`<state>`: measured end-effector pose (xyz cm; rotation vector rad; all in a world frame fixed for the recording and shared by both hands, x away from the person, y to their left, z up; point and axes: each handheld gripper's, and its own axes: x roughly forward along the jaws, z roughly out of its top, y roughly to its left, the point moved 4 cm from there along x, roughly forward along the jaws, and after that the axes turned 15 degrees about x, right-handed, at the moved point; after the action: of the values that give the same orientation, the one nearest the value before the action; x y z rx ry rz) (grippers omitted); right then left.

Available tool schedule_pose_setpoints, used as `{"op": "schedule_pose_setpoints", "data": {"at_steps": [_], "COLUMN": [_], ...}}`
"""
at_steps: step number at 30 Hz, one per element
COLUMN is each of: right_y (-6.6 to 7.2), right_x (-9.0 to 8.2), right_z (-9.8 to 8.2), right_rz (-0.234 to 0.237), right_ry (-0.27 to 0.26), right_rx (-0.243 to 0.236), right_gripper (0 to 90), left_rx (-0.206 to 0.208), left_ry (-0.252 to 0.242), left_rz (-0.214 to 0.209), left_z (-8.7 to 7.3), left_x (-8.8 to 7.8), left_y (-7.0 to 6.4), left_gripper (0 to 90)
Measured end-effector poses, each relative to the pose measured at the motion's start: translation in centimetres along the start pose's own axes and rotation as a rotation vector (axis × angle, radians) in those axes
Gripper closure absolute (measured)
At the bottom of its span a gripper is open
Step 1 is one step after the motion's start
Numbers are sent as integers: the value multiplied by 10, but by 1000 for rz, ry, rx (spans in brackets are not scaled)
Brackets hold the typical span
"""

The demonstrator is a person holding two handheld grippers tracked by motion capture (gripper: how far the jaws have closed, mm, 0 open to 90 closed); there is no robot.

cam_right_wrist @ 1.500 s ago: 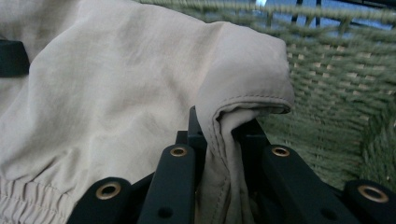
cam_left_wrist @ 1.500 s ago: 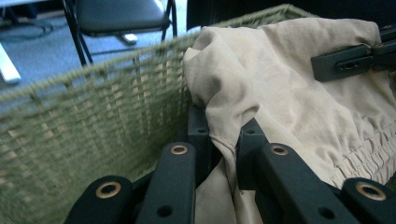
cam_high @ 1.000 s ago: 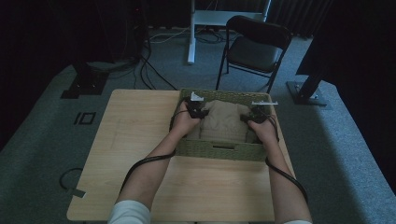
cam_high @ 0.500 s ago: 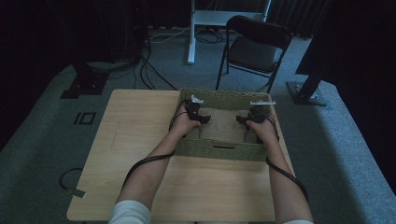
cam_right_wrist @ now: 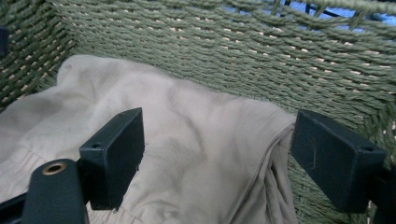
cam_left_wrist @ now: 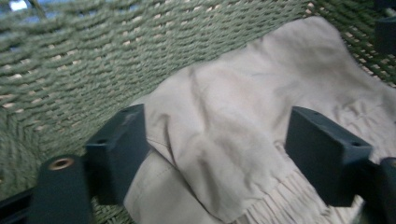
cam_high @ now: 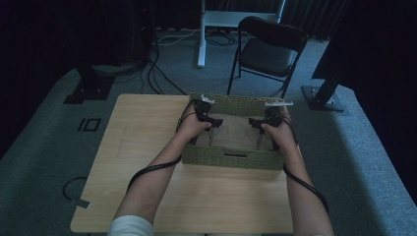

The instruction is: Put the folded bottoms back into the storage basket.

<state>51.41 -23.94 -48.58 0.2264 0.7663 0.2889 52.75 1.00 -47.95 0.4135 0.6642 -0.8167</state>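
A green woven basket (cam_high: pixel 228 160) stands on the right half of the wooden table (cam_high: pixel 142 142), with a beige cloth (cam_high: pixel 235 133) lying loose inside it. My left gripper (cam_high: pixel 208 123) hovers over the cloth's left end and my right gripper (cam_high: pixel 258 123) over its right end, both inside the basket. In the left gripper view the left gripper (cam_left_wrist: pixel 219 140) is open, the cloth (cam_left_wrist: pixel 233 102) is below it, and the basket wall (cam_left_wrist: pixel 93 56) is behind. In the right gripper view the right gripper (cam_right_wrist: pixel 219 149) is open too, over the cloth (cam_right_wrist: pixel 187 116) near the basket wall (cam_right_wrist: pixel 233 46). Both pairs of jaws have just been opening and the pads press on nothing.
Bare tabletop lies left of and in front of the basket. Behind the table are a black folding chair (cam_high: pixel 268 46), a white desk leg (cam_high: pixel 200 34) and dark stands with cables on the carpet. Each gripper's cable trails back along a forearm.
The cloth, earlier held up between the two grippers, now lies loose in the basket. Both hands have risen slightly above it.
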Motion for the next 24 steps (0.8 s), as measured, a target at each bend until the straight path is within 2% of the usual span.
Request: {"op": "schedule_pose_setpoints", "data": {"at_steps": [3, 5, 6, 10, 14, 17, 24], "right_y": [2, 3, 5, 8, 12, 14, 17], "right_x": [-6, -7, -11, -19, -28, -34, -46], "right_z": [1, 1, 2, 3, 2, 0, -3], "right_rz": [4, 9, 11, 32, 45, 52, 46], "right_ry": [-8, -10, -20, -54, -69, -61, -76], "right_rx": [-21, -25, -38, -17, -16, -10, -34], "right_gripper": [158, 158, 141, 141, 141, 141, 141], "left_rx": [6, 6, 14, 22, 39, 32, 17], "left_ry": [-19, -19, -33, -21, -24, -36, -56], "left_rz": [1, 1, -19, -40, -36, -44, -39], "left_z": [5, 5, 9, 11, 12, 11, 8], "left_x": [-11, -11, -23, -33, -42, -48, -59], "left_y": [-2, -2, -8, -15, -19, -21, -23], "left_gripper": [201, 200, 198, 191, 191, 191, 191]}}
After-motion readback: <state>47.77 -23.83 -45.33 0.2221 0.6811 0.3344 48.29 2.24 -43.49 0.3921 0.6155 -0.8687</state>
